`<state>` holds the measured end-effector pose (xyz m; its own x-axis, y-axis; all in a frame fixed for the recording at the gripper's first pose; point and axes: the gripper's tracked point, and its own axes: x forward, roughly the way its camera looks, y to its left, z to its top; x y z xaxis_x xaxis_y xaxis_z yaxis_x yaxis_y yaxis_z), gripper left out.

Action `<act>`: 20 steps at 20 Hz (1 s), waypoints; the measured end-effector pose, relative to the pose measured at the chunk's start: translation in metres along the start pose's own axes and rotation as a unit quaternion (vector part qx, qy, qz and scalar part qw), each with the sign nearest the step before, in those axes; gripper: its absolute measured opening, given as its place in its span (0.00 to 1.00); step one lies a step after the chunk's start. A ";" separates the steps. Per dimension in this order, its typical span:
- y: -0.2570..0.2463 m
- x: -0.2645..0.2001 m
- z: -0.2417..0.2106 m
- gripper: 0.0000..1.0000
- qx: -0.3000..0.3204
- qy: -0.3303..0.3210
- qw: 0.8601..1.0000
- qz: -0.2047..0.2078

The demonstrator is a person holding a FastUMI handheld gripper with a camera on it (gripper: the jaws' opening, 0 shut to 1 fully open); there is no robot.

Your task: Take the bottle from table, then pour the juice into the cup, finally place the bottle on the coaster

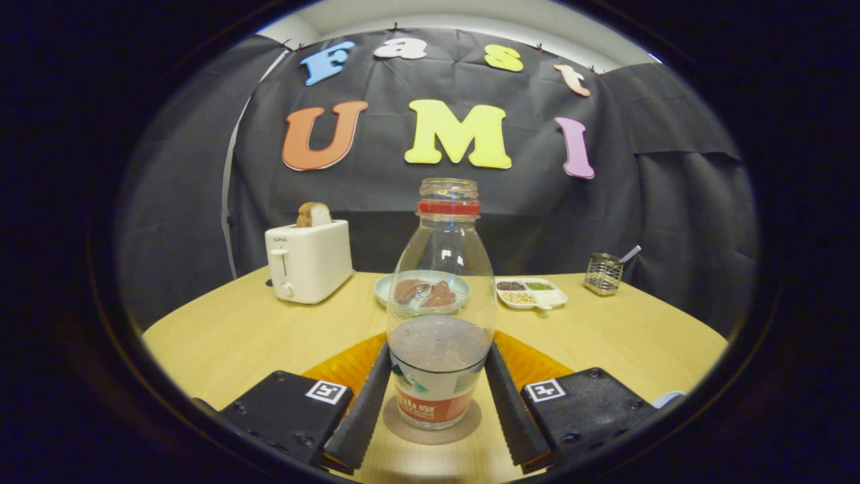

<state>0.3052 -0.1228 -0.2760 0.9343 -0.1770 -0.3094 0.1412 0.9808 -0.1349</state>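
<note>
The bottle [440,316] stood upright on the round coaster [432,425] on the table [235,336], between my fingers [363,410]. My gripper [435,396] sat narrow around its lower body, both pads at the sides; whether they pressed, I couldn't tell. Beyond it lay a plate [386,286].
</note>
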 end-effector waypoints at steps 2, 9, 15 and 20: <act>-0.001 0.000 -0.004 0.84 -0.001 0.008 1.000 -0.005; -0.006 -0.008 0.003 1.00 -0.010 0.010 1.000 -0.011; 0.009 -0.045 0.021 1.00 -0.013 -0.008 1.000 0.004; 0.017 -0.108 0.054 1.00 -0.025 -0.027 0.999 0.010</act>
<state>0.2247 -0.0824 -0.1941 0.9535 -0.1506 -0.2609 0.1064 0.9786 -0.1759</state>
